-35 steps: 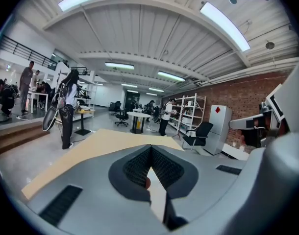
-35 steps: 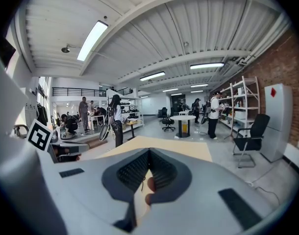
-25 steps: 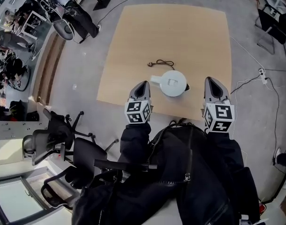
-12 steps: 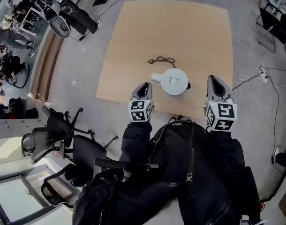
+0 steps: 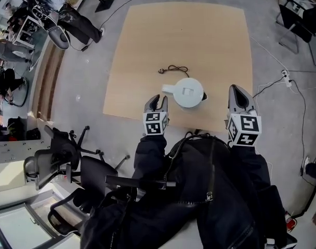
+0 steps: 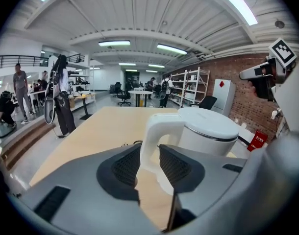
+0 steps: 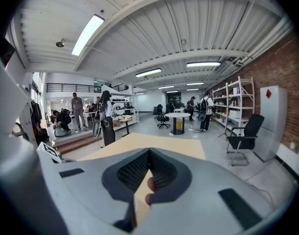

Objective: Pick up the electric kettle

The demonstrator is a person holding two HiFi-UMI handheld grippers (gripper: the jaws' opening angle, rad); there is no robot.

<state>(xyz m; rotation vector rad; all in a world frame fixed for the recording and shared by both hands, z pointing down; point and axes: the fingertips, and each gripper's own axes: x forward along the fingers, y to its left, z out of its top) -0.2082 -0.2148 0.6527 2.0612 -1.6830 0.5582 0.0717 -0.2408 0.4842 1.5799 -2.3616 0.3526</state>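
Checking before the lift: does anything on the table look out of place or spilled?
Nothing spilled or damaged. The white electric kettle stands upright on the light wooden tabletop; only a thin black cord lies loose beyond it, plug end free.

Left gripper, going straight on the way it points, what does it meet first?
Probably the kettle handle: it lines up with the gap of the left gripper, whose jaws have just been opening. It looks just ahead, not between them.
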